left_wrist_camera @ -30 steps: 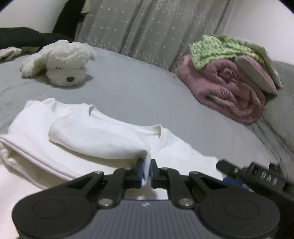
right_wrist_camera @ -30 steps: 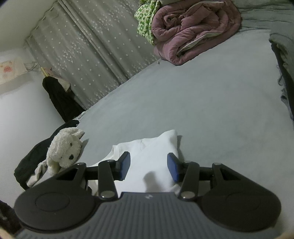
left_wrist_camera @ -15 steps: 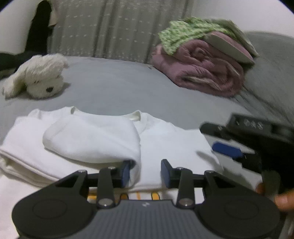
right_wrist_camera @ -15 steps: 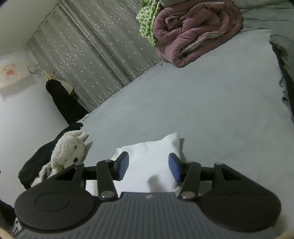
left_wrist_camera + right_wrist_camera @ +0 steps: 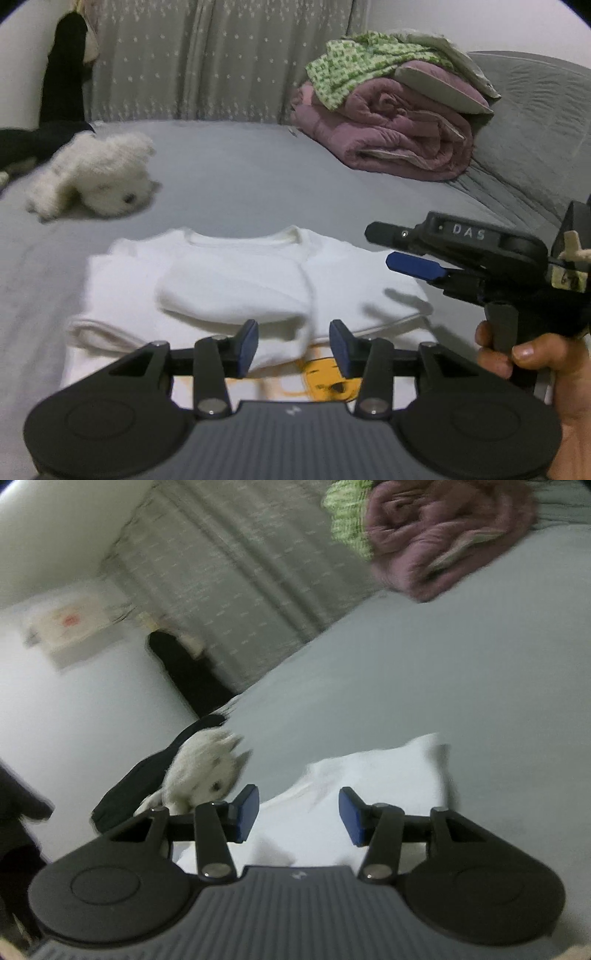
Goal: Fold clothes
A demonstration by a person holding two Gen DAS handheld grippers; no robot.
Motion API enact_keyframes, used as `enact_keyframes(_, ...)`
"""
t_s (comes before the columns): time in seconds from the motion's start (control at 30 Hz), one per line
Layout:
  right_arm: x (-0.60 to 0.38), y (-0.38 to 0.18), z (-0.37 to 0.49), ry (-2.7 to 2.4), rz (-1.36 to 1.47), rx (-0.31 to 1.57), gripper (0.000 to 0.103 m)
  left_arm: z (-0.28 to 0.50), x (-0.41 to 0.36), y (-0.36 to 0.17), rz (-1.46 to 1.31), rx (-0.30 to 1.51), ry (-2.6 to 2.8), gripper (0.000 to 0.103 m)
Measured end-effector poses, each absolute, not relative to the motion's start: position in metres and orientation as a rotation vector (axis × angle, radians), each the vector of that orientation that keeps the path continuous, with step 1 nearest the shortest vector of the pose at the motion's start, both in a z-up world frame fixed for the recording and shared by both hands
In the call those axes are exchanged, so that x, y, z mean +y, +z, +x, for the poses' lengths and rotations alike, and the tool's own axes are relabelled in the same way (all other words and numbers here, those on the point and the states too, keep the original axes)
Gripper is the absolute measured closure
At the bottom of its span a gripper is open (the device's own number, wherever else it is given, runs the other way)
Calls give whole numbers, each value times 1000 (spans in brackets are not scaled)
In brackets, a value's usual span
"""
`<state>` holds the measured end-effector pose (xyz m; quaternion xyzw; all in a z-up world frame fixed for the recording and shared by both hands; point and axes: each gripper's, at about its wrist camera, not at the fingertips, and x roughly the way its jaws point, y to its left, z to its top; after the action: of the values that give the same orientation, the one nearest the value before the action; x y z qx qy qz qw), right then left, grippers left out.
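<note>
Since a second ago my left gripper (image 5: 293,345) has let go of the white sleeve it was pinching; its blue pads now stand wide apart with nothing between them, hovering just above the near edge of the folded sleeve (image 5: 236,291). That sleeve lies across the chest of the white T-shirt (image 5: 354,280), which is spread flat on the grey bed (image 5: 236,192), collar away from me, with a yellow cartoon print (image 5: 328,380) showing just under my pads. My right gripper (image 5: 297,818) is equally wide and empty, held over the shirt's right side; in the left view I see it from the side, my hand (image 5: 546,362) wrapped round its handle. Beyond the shirt, a white plush dog (image 5: 99,177) lies on the left and a rolled pink quilt (image 5: 391,129) with a green-patterned cloth (image 5: 351,62) on top sits at the far right. The right wrist view is blurred.
</note>
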<state>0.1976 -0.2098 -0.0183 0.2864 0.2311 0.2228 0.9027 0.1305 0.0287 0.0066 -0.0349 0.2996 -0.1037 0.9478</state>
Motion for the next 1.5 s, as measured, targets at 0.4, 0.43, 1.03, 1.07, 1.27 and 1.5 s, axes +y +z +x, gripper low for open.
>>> enact_keyframes(0.4,-110,-13,173,625,123,419,50,107,82,-1,-108,612,-32,48)
enact_keyframes(0.43,-104,-16,173,615,66,418,50,105,84,-3,-119,612,-28,46)
enact_keyframes(1.03,-117,-34,185,429,88,476,93,92,106,-18,-192,597,50,45)
enact_keyframes(1.07,-124,-32,187,426,134,475,95,92,105,-19,-189,592,54,45)
enact_keyframes(1.27,-188,-30,198,320,458,466,96,96,106,-21,-212,567,79,45)
enact_keyframes(1.5,-240,-39,200,262,746,473,83,102,102,-22,-195,566,94,45)
